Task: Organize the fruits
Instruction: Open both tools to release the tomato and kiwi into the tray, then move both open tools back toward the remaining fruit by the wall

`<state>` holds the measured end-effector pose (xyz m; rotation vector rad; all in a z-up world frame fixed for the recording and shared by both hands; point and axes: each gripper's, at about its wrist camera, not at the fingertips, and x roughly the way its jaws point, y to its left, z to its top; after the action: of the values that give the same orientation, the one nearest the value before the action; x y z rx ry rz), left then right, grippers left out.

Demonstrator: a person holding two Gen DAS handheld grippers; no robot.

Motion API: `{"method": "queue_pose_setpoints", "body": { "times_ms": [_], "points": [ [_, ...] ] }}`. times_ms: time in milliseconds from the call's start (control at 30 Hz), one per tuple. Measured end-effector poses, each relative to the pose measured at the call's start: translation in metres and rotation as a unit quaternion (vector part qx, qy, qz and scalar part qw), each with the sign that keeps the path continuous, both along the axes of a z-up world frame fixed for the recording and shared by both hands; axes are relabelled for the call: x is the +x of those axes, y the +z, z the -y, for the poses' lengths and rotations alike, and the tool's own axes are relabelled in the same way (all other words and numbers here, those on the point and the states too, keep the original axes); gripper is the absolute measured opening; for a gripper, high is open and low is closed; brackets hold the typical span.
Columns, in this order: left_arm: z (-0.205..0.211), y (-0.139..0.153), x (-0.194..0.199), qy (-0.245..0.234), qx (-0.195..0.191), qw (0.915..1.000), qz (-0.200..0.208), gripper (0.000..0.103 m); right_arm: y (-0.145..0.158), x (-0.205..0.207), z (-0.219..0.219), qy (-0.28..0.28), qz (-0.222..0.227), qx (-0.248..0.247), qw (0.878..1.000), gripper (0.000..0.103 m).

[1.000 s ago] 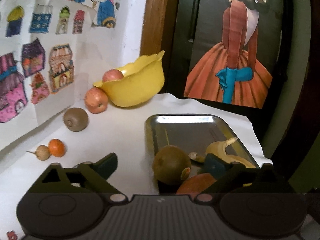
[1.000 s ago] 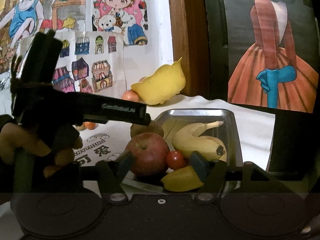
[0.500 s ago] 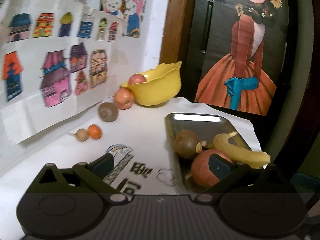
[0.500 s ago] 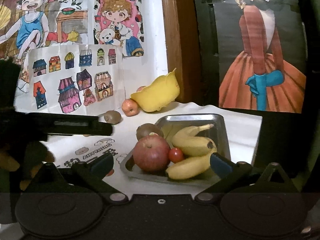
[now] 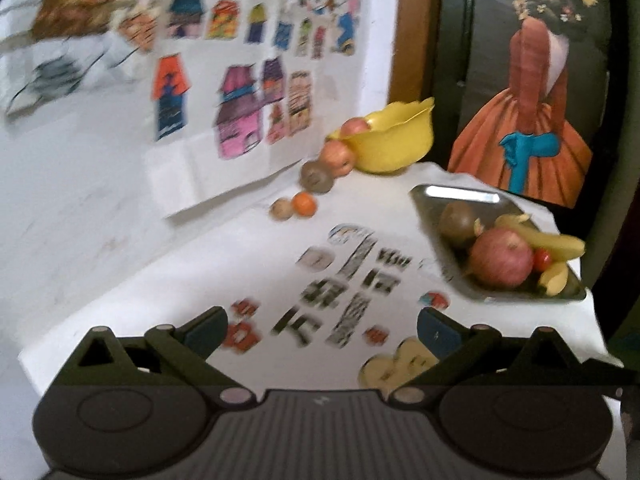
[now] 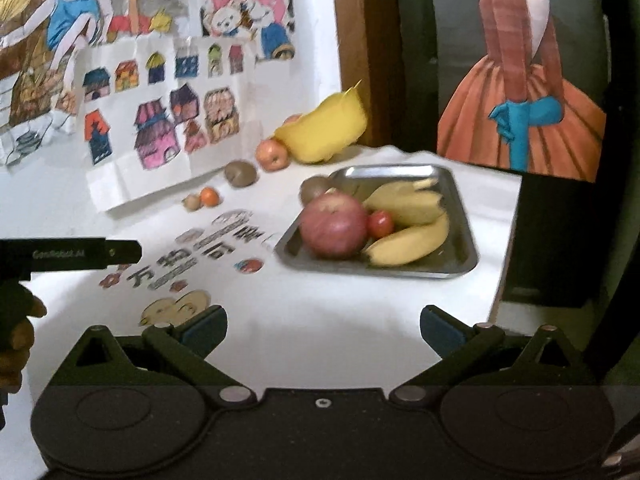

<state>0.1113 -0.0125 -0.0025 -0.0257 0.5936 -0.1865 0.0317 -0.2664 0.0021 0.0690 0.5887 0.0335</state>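
Note:
A metal tray (image 6: 460, 258) (image 5: 430, 200) holds a red apple (image 6: 333, 225) (image 5: 500, 258), a cherry tomato (image 6: 380, 224), two bananas (image 6: 404, 200) and a brown kiwi (image 6: 314, 189) (image 5: 456, 218). Along the wall lie a kiwi (image 6: 240, 172) (image 5: 316, 176), an apple (image 6: 272, 154) (image 5: 338, 156), a small orange fruit (image 6: 210, 197) (image 5: 304, 204) and a tan round one (image 6: 191, 202) (image 5: 281, 209). A yellow bowl (image 6: 324, 130) (image 5: 396, 140) holds another apple (image 5: 354, 126). My left gripper (image 5: 320, 326) and right gripper (image 6: 322, 326) are both open, empty, held back over the near table.
The white table cover (image 6: 320, 300) carries printed characters and stickers. Paper drawings (image 6: 160, 128) lean on the left wall. A dark door with a dress poster (image 6: 520, 112) stands behind. The table's right edge (image 6: 508, 248) drops off beside the tray. A hand (image 6: 16, 320) holds the left tool.
Both grippers have pulled back from the tray toward the near table edge, so the tray looks farther off. The left gripper view has swung left and is blurred. The fruits have not moved.

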Motion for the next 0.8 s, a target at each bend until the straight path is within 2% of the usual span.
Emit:
{"method": "queue_pose_setpoints", "body": {
  "times_ms": [300,533,800],
  "points": [
    [-0.051,-0.004,-0.012,0.051,0.007,0.9987,-0.005,0.103,0.005,0.012,-0.040,0.054,-0.009,-0.019,0.998,0.102],
    [-0.082,-0.011,-0.009,0.081,0.028,0.9963,-0.010,0.103,0.007,0.035,-0.066,0.094,-0.013,-0.046,0.994,0.102],
    [-0.097,0.000,0.007,0.092,0.038,0.9950,0.006,0.103,0.023,0.072,-0.084,0.135,0.018,-0.071,0.988,0.102]
  ]
}}
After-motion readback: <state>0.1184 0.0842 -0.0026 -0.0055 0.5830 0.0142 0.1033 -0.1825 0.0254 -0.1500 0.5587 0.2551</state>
